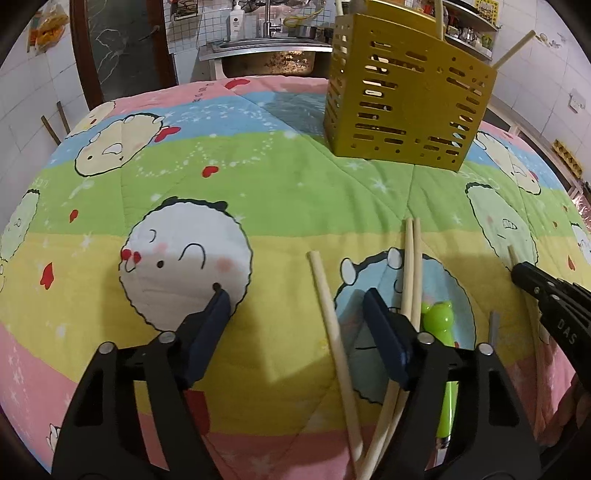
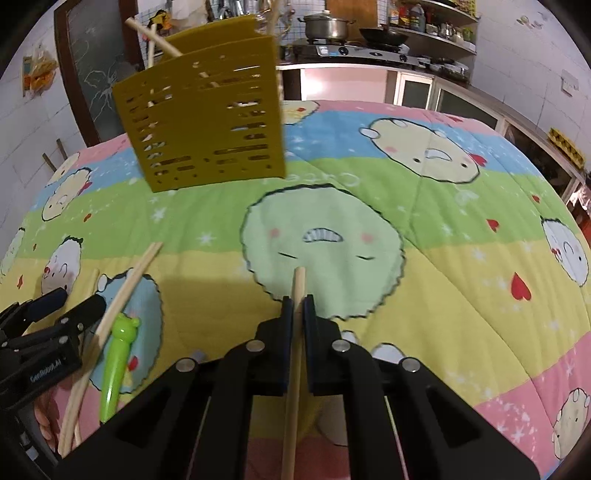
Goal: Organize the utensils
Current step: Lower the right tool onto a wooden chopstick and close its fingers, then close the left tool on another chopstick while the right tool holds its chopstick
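Observation:
A gold slotted utensil holder [image 1: 406, 99] stands on the quilt at the back, with chopsticks sticking out of it; it also shows in the right wrist view [image 2: 207, 122]. My left gripper [image 1: 297, 301] is open and empty, low over the quilt. A single chopstick [image 1: 332, 325] lies between its fingers, a pair of chopsticks [image 1: 412, 266] and a green frog-topped utensil [image 1: 439, 321] lie by its right finger. My right gripper [image 2: 298, 302] is shut on a wooden chopstick [image 2: 297, 291], whose tip pokes out past the pads. The right gripper shows at the left view's right edge [image 1: 543, 291].
A cartoon-print quilt [image 2: 443, 258] covers the table. A sink [image 1: 266, 55] stands behind it, a stove with a pot [image 2: 328, 29] and shelves at the back right. My left gripper shows at the right view's left edge [image 2: 55, 314].

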{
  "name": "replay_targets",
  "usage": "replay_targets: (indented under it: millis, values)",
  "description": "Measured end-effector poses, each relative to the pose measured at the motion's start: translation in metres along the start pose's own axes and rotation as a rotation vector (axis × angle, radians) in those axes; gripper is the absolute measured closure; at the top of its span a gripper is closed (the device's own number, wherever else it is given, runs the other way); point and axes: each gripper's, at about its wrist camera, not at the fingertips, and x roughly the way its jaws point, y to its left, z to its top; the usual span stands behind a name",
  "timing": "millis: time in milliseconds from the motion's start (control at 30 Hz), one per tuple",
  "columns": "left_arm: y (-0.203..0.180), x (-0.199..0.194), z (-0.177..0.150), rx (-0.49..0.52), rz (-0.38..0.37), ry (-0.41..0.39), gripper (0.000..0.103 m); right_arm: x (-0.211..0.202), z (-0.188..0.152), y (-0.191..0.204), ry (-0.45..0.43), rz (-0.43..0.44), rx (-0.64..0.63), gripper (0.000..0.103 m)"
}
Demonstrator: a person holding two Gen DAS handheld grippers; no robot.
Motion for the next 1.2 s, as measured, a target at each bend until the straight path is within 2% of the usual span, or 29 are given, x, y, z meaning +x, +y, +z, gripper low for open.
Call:
replay_targets:
  millis: [267, 533, 600, 733, 967, 1200]
  values:
    - [0.000, -0.001, 0.000, 0.006, 0.015, -0.007, 0.058, 0.002, -0.005, 0.000, -0.020, -0.008, -0.002, 0.096]
    - [0.000, 0.004, 0.008, -0.007, 0.025, 0.003, 0.069, 0.003, -0.004, 0.000, -0.019, -0.010, -0.007, 0.096]
    - [-0.001, 0.004, 0.008, -0.008, 0.026, -0.003, 0.075, 0.003, -0.004, -0.001, -0.021, -0.006, -0.004, 0.096]
    - [-0.001, 0.001, 0.006, -0.010, 0.008, -0.011, 0.095, 0.002, -0.005, -0.004, -0.025, 0.012, 0.012, 0.096]
    - [-0.004, -0.002, 0.004, 0.002, 0.026, -0.020, 0.096, 0.001, -0.006, -0.006, -0.034, 0.019, 0.023, 0.096]
    - [0.000, -0.011, 0.008, -0.019, 0.014, -0.035, 0.096, 0.001, -0.004, -0.008, -0.037, 0.028, 0.030, 0.096]
